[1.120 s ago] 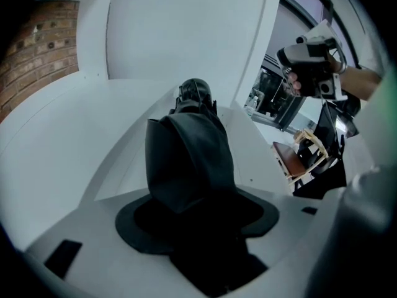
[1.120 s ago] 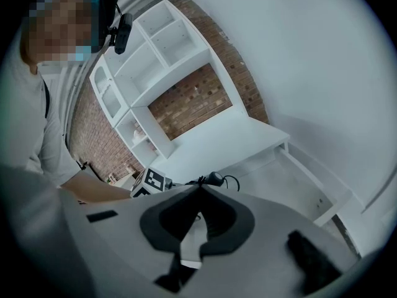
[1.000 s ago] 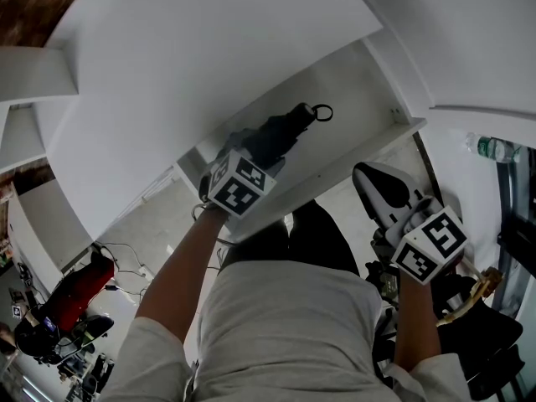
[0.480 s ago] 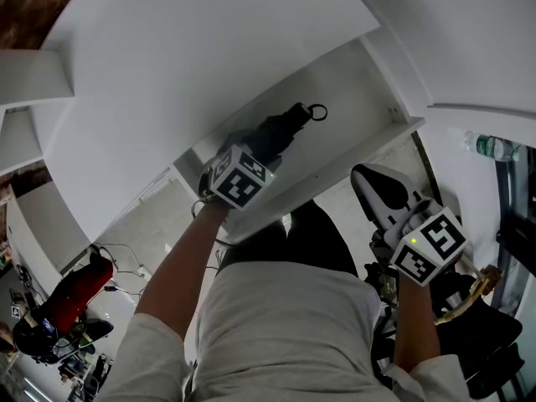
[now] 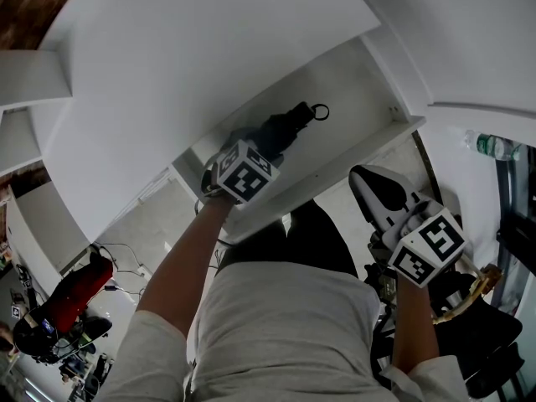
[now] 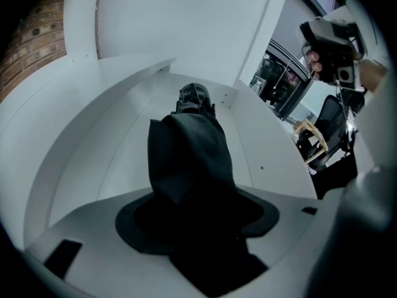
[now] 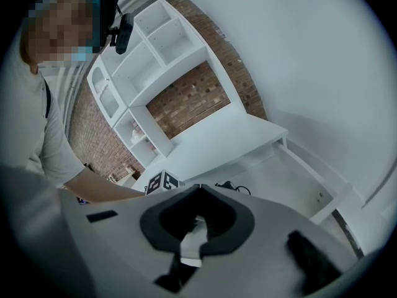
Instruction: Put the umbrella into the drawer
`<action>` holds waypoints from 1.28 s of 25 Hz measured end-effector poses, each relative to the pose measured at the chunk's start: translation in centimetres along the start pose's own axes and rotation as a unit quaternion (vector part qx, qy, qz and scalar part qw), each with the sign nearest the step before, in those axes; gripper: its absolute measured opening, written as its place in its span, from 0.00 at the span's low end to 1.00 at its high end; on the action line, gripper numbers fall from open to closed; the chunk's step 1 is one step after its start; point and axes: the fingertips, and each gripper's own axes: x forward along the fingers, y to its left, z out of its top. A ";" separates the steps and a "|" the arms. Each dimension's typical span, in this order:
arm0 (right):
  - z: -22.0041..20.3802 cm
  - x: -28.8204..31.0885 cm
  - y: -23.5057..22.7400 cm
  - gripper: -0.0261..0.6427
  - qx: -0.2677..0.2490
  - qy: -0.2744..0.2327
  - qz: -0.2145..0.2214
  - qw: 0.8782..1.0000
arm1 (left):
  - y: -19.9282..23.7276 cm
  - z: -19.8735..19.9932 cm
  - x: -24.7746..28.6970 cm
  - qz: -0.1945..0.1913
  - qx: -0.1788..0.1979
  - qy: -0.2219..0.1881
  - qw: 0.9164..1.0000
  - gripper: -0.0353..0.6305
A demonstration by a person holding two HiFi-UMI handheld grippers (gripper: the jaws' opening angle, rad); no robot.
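At far left, low down: a red appliance (image 5: 74,287) is seen on the floor, with cables trailing beside it.
Left gripper (image 5: 251,156): it is pointed steeply down into the drawer. Its jaws are clamped on the near end of the umbrella. In the left gripper view, black fabric is seen filling the space between them.
Umbrella (image 5: 283,131): folded and black, it is stretched lengthwise inside the drawer. The end with the strap loop (image 5: 319,111) is turned away from the left gripper. Whether it is resting fully on the drawer floor cannot be told.
Drawer (image 5: 356,78): white, it is found open beneath the white top, and its bare floor is seen around the umbrella.
Right gripper (image 5: 374,187): it is held outside the drawer's front panel, well apart from the umbrella. Its jaws are brought together and nothing is held between them.
Far right: a bottle (image 5: 489,147) with a green label is seen beside the white surface.
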 end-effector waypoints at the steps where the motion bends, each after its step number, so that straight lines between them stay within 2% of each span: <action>1: 0.0 0.0 0.0 0.08 0.000 0.000 0.000 1.000 | 0.0 0.0 0.1 -0.001 0.001 0.001 1.000 0.48; 32: -0.4 0.1 -0.6 0.08 0.015 0.004 -0.004 1.000 | 0.4 -1.7 2.8 -0.008 -0.003 0.051 0.999 0.48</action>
